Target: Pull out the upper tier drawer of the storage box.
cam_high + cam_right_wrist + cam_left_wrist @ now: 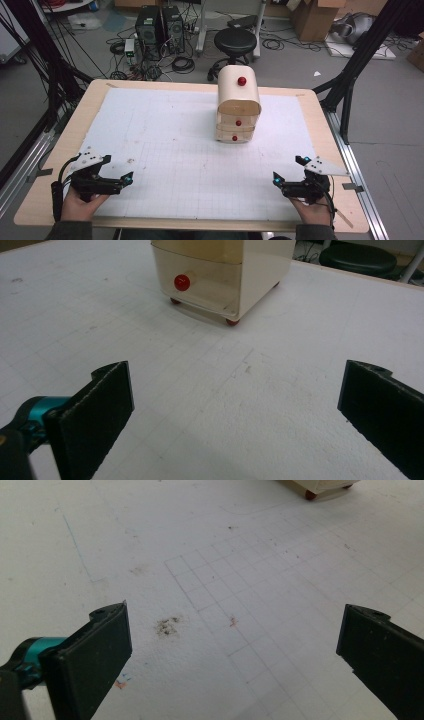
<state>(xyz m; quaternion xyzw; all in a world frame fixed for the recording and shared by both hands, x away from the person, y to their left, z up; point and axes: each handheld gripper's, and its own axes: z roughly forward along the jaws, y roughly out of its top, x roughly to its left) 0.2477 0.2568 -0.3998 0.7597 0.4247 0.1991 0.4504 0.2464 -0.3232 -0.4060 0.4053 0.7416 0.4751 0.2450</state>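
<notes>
Drawers first: the small cream drawer unit (238,105) stands at the counter's (150,150) far centre-right, knobs facing me. My right gripper (290,172), jaws spread and empty, sits nearer it than my left gripper (117,170), also spread.

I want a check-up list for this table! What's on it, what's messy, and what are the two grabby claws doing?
Surface: white gridded mat on a wooden table; dark smudge and small marks.
Job's things: cream drawer box with red knobs, standing upright on the far part of the mat, drawers closed.
Clutter: nothing seen on the mat.
Grippers: left gripper and right gripper held low near the front edge, jaws wide apart, holding nothing.
Cables: one trails from each gripper; loose tangles on the floor.
Surroundings: black stool, computer towers, cardboard boxes.
</notes>
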